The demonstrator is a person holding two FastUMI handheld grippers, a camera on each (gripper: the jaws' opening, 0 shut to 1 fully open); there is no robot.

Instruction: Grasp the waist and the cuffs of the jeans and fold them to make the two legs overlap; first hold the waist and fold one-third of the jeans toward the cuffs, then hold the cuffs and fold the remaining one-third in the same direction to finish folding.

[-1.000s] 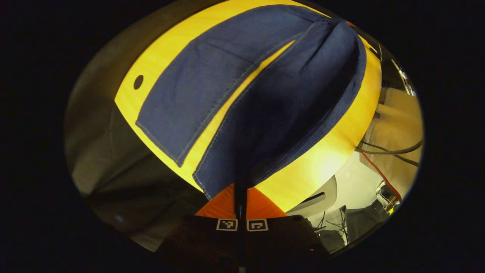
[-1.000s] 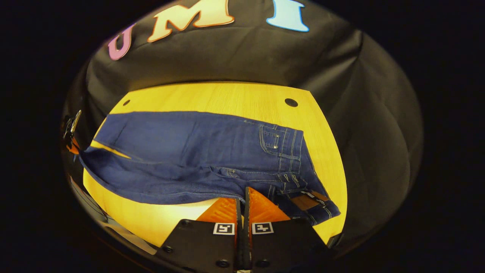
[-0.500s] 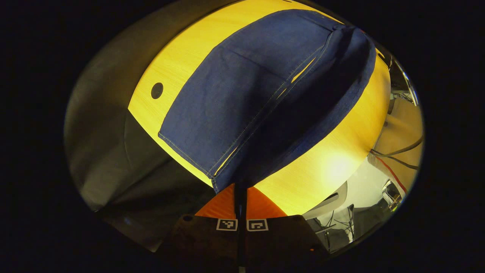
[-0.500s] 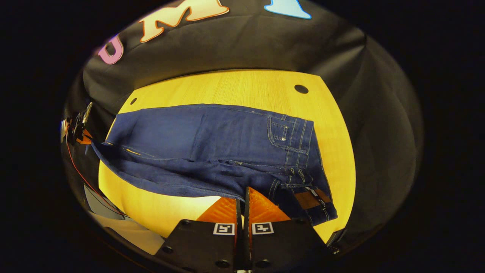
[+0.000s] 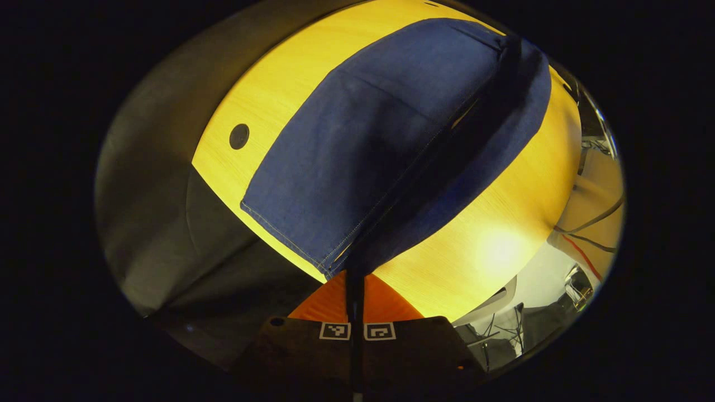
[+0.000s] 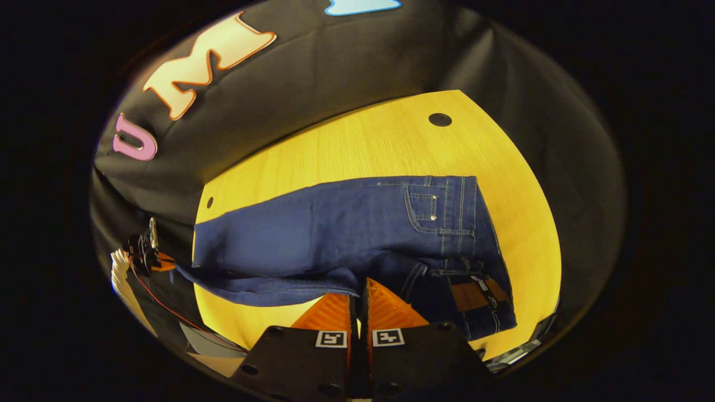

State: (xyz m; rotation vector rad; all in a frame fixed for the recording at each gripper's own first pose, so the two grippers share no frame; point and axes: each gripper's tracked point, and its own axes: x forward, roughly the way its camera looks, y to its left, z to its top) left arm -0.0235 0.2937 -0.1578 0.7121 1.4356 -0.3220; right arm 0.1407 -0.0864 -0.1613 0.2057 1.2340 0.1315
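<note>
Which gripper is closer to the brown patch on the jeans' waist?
Right. The right gripper is pinching the jeans at the waist, just beside the brown patch. The left gripper holds the cuff end, at the far end of the legs.

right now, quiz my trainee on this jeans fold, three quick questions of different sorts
1. True or false: the left gripper is shut on the cuff of the jeans.
2. Multiple choice: the leg that the grippers hold is
A. flat on the table
B. lifted and partly over the other leg
C. hanging off the table's far edge
3. Fill in: the right gripper grips the jeans near the ____ end, where the pocket and the leather patch show.

Key: 1 true; 2 B; 3 waist
</note>
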